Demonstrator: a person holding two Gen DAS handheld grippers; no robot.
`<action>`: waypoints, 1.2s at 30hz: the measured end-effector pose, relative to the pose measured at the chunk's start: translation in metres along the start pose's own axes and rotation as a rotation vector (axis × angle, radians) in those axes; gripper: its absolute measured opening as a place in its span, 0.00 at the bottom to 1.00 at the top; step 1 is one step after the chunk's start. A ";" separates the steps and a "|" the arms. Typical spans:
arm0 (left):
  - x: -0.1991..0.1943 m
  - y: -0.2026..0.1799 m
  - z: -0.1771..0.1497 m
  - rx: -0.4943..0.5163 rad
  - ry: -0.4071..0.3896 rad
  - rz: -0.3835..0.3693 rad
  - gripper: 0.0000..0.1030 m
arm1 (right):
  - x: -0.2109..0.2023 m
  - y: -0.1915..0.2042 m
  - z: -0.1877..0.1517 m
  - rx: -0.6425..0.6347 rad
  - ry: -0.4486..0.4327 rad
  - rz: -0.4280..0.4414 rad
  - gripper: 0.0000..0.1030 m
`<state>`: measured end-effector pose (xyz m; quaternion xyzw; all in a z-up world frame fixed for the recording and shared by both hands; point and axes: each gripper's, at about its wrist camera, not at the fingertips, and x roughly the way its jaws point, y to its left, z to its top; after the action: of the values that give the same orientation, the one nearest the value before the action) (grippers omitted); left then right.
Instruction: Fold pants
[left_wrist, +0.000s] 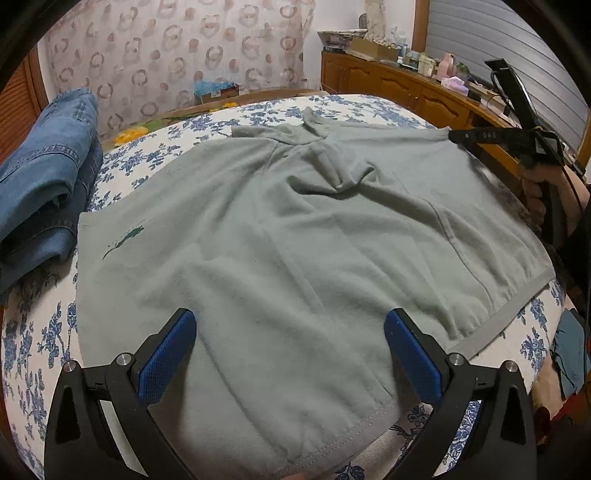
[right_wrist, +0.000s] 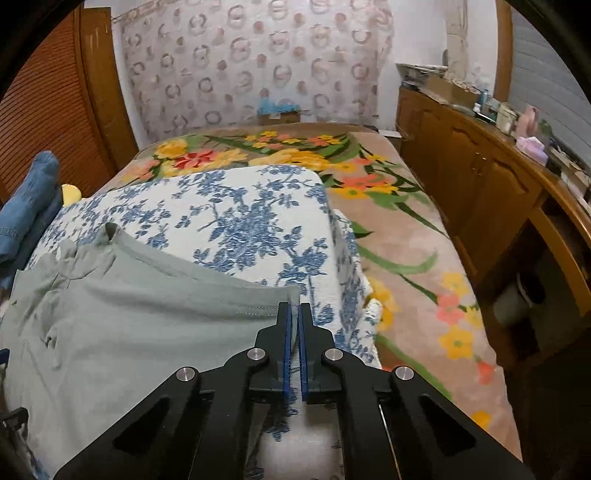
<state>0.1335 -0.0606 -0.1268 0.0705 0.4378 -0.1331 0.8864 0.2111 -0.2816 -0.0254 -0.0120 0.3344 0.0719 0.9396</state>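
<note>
My right gripper (right_wrist: 294, 314) is clamped on the hem corner of the grey-green shorts (right_wrist: 140, 314), ready to carry it over for a fold. My left gripper (left_wrist: 290, 325) hangs spread wide above the near hem, gripping nothing. The shorts lie flat on the blue-flowered cover (right_wrist: 240, 218). Only the left view shows the folded jeans (left_wrist: 44, 177) fully; only the right view shows the pinch itself.

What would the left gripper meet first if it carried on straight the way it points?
Most likely the grey-green shorts: the open left gripper hangs above them, angled down at the cloth, though depth is unclear.
</note>
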 end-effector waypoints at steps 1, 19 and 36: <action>0.000 0.000 0.000 0.002 0.000 0.001 1.00 | -0.002 0.001 -0.002 -0.002 0.001 -0.006 0.03; 0.000 0.000 -0.001 -0.009 -0.013 0.008 1.00 | -0.104 0.058 -0.094 -0.152 -0.069 0.167 0.56; -0.026 0.010 -0.006 -0.010 -0.058 0.010 1.00 | -0.129 0.079 -0.138 -0.152 -0.065 0.087 0.73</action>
<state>0.1166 -0.0453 -0.1096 0.0644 0.4122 -0.1283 0.8997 0.0148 -0.2298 -0.0496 -0.0662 0.2975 0.1381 0.9424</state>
